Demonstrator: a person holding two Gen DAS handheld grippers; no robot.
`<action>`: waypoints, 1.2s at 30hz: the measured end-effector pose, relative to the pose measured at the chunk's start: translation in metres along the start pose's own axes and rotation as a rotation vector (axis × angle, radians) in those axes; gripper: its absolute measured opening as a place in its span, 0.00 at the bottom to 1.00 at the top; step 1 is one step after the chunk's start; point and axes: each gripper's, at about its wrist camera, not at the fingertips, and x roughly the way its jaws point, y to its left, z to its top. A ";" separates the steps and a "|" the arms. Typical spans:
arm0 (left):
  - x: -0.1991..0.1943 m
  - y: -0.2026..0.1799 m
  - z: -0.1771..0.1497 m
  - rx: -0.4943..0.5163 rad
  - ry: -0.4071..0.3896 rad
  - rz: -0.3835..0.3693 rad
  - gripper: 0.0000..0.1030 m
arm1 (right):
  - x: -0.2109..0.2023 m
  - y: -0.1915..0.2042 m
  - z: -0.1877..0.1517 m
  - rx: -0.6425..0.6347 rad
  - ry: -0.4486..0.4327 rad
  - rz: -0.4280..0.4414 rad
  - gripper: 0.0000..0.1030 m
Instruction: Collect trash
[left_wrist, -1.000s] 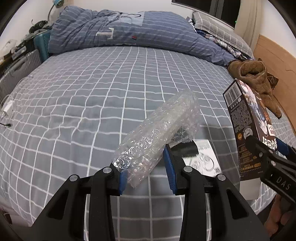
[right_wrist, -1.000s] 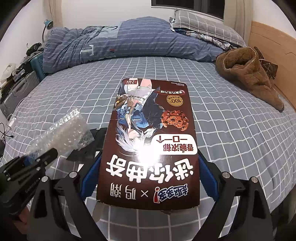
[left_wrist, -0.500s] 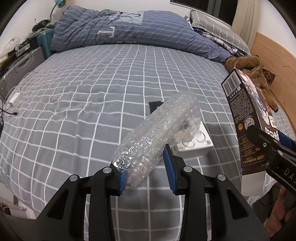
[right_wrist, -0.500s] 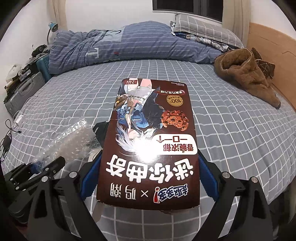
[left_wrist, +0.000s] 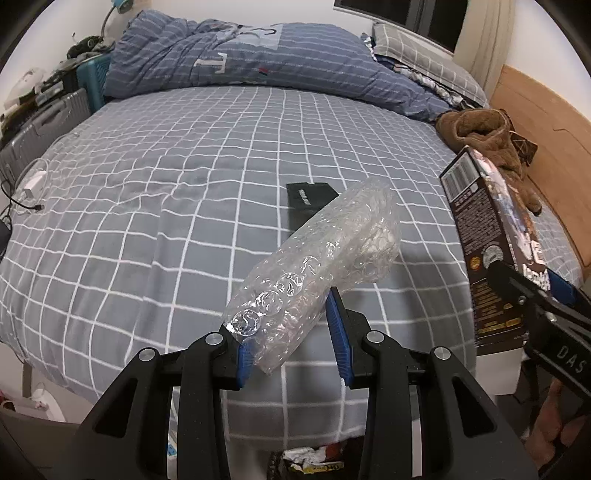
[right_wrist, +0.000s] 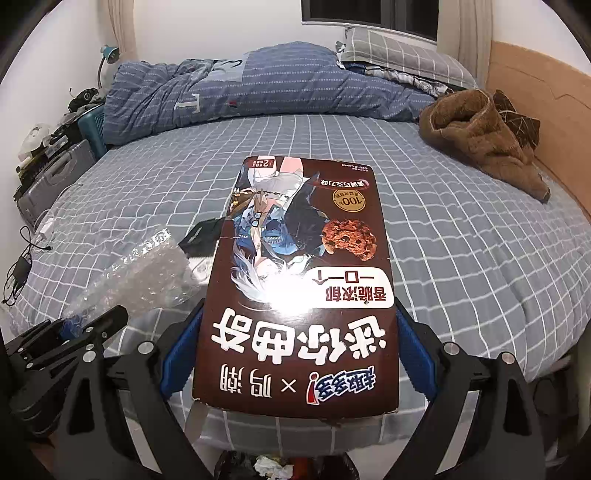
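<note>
1. Two pieces of trash are already lifted clear of the bed (left_wrist: 184, 192): the left hand-held gripper (left_wrist: 291, 332) is clenched on a roll of bubble wrap (left_wrist: 325, 254), and the right hand-held gripper (right_wrist: 295, 343) grasps a brown cookie box (right_wrist: 303, 280) across its width, jaws spread wide.
2. Judging by the crumpled wrappers in a bin (right_wrist: 273, 469) at the bottom edge of both views, the step in hand is carrying both loads back to it.
3. To do it well, hold both grips firm until each piece hangs over the opening; the box sticks far out ahead of its jaws, so bring it in end first.
4. Let go one side at a time, the soft bubble wrap first.
5. A black packet (left_wrist: 310, 195) lies on the bed, well apart from both grippers, not yet collected.
</note>
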 end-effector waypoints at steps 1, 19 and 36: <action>-0.003 -0.001 -0.002 0.002 0.000 -0.002 0.34 | -0.002 0.000 -0.004 0.003 0.004 0.004 0.85; -0.031 0.005 -0.057 -0.018 0.037 0.004 0.34 | -0.035 0.000 -0.049 0.019 0.033 0.020 0.85; -0.049 0.008 -0.111 -0.026 0.091 0.015 0.34 | -0.058 0.001 -0.099 0.016 0.084 0.028 0.85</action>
